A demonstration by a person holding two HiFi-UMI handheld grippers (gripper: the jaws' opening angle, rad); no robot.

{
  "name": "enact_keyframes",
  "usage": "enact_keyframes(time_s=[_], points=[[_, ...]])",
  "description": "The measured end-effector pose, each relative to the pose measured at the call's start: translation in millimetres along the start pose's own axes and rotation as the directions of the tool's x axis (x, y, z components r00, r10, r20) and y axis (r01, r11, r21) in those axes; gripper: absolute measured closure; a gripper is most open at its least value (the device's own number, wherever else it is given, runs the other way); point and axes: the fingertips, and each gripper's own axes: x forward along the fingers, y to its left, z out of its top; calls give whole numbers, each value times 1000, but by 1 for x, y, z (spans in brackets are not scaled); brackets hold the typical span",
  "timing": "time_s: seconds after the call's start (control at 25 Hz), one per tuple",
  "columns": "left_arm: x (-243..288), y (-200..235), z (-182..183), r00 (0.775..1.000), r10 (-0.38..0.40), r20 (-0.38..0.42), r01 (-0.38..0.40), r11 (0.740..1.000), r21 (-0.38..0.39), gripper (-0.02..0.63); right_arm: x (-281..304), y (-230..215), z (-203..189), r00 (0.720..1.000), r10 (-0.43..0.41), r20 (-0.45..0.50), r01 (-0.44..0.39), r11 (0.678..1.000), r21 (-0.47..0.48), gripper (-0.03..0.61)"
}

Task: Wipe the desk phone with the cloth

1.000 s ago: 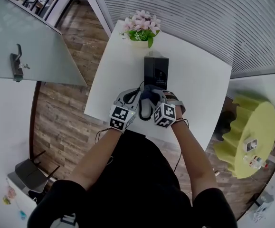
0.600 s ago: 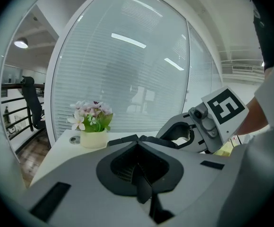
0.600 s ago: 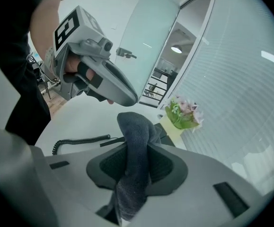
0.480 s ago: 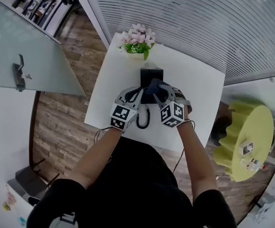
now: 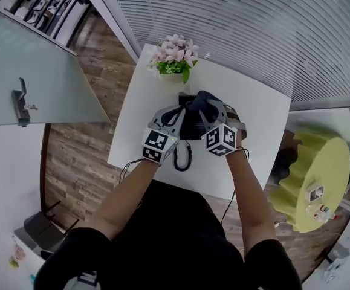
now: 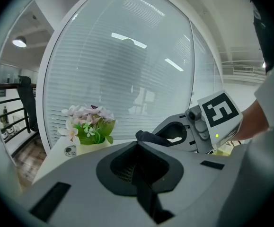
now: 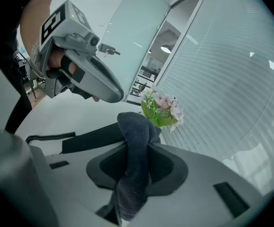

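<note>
The left gripper (image 6: pixel 137 148) has its jaws pressed together with nothing between them. In the head view it reaches over the left side of the desk phone (image 5: pixel 191 124); whether it touches the phone cannot be told. The phone is a black block on the white table (image 5: pixel 253 119), in the far half and nearer the left edge. It sits just in front of the pot of pink flowers (image 5: pixel 173 56) at the far left corner. Most of the phone is hidden under the two grippers. Its coiled cord (image 5: pixel 182 154) loops out on the bare top toward the near edge. The right gripper (image 7: pixel 137 150) is clamped tight on the cloth (image 7: pixel 136 126), a dark blue towelling piece. The cloth bulges in a rounded fold past the jaw tips and hangs down behind them. That fold lies over the far right part of the phone, close to the flowers.
</note>
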Motion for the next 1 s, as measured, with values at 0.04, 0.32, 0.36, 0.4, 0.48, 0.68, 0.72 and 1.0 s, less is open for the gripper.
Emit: enact_keyframes(time_s=[0.04, 0.32, 0.36, 0.4, 0.48, 0.68, 0.72, 1.0], points=[[3, 2, -1, 1000, -1, -4, 1, 1000, -2, 604, 5, -2, -2, 1000, 3, -2, -3, 1000, 2, 463], [20, 12, -4, 1000, -2, -17, 2, 1000, -16, 604, 31, 0, -13, 999, 39, -27, -39, 999, -24, 463], [21, 12, -4, 1000, -3, -17, 3, 1000, -18, 604, 32, 2, -14, 999, 38, -33, -40, 998, -47, 463], [23, 13, -4, 1000, -4, -17, 3, 1000, -19, 604, 33, 4, -14, 999, 36, -39, -39, 997, -70, 463], [24, 14, -4, 1000, -4, -17, 4, 1000, -19, 604, 35, 7, -14, 998, 35, -45, -39, 994, -97, 463], [23, 19, -10, 1000, 6, -27, -7, 1000, -29, 604, 35, 9, -14, 999, 45, -30, -48, 995, -82, 468], [23, 19, -11, 1000, 7, -28, -8, 1000, -30, 604, 34, 10, -15, 999, 44, -28, -46, 995, -84, 468], [18, 18, -19, 999, 12, -32, -14, 999, -39, 604, 33, 21, -17, 998, 51, -31, -54, 993, -101, 469]])
